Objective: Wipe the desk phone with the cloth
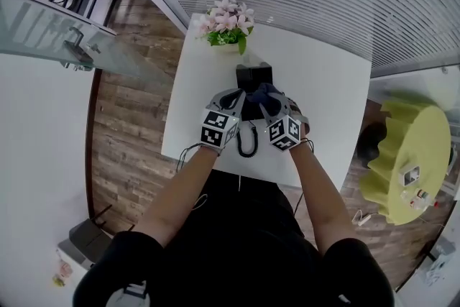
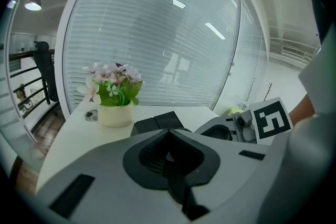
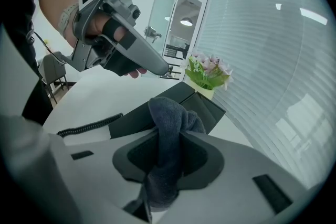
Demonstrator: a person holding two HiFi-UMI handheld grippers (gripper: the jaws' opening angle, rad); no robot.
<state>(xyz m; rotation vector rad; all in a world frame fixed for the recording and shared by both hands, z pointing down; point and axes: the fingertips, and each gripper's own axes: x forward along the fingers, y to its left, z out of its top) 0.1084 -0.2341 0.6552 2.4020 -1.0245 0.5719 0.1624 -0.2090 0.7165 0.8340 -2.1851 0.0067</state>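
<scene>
The black desk phone [image 1: 253, 75] sits mid-table, with its coiled cord [image 1: 248, 144] looping toward the near edge. My right gripper [image 1: 271, 103] is shut on a dark blue cloth [image 1: 264, 91] held over the phone's near right part. In the right gripper view the cloth [image 3: 170, 123] bulges up between the jaws, with the phone [image 3: 157, 107] just beyond. My left gripper [image 1: 234, 101] hovers at the phone's left side, jaws together with nothing between them. It also shows in the right gripper view, where the left gripper [image 3: 164, 68] is above the table.
A white pot of pink flowers [image 1: 228, 29] stands at the far edge of the white table [image 1: 330, 97], behind the phone. A glass wall with blinds runs along the far side. A yellow-green round seat [image 1: 406, 154] stands to the right on the wooden floor.
</scene>
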